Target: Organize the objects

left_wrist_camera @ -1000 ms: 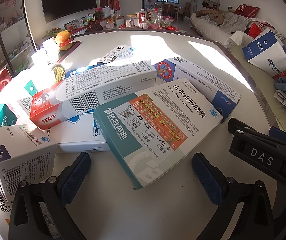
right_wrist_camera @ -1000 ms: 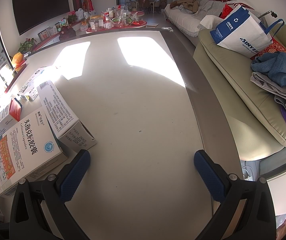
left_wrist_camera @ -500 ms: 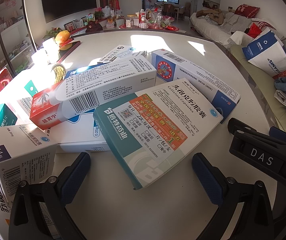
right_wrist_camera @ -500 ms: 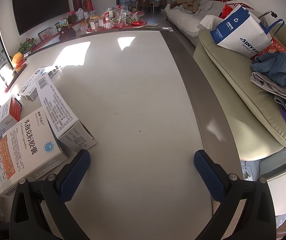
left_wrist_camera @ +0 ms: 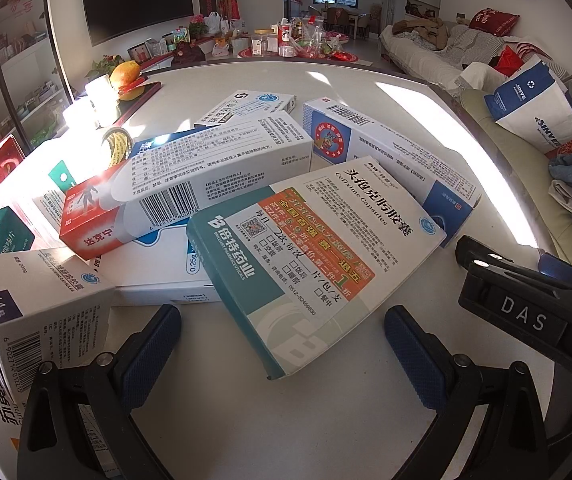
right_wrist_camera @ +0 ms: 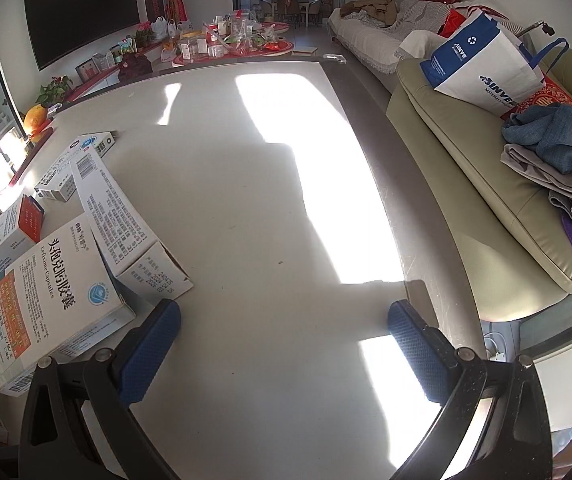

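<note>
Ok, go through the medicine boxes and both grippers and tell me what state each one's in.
Left gripper: open, empty.
Right gripper: open, empty, over bare table.
Cefixime box: closed, tilted, propped on other boxes.
Red-ended box: closed, lying atop the pile.
14-count box: closed, on the table.

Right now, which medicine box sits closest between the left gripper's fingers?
The teal-and-white Cefixime Capsules box with the orange sticker: its near corner points into the open left gripper. The other boxes lie farther back or aside.
</note>
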A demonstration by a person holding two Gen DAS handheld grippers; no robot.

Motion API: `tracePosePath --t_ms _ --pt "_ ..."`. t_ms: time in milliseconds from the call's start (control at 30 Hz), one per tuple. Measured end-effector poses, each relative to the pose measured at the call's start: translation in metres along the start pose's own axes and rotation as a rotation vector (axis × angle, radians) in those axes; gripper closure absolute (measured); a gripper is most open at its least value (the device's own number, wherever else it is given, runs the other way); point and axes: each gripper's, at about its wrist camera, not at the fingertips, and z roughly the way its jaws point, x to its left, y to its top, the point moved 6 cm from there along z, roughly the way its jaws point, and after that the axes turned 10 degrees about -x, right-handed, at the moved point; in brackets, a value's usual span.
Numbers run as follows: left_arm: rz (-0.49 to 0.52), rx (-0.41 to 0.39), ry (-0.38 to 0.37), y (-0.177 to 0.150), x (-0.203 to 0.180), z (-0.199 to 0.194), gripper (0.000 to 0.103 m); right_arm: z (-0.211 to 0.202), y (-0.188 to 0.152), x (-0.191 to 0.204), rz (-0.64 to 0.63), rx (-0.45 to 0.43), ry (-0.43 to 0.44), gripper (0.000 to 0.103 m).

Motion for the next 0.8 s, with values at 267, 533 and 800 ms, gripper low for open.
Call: tracePosePath --t_ms 267,533,800 --pt "-0.001 0.000 0.001 0.0000 0.0001 0.0000 0.000 -0.0004 -0.0001 0.0006 0.000 0.000 0.000 0.000" --pt "-0.001 0.000 0.001 0.0000 0.0003 -0.0001 0.000 -0.0005 0.0003 0.0012 0.000 0.000 0.000 0.000" --pt "-0.002 0.000 0.002 0.0000 0.0003 -0.0001 0.000 -0.0005 0.0014 0.0008 0.000 0.000 0.000 0.000"
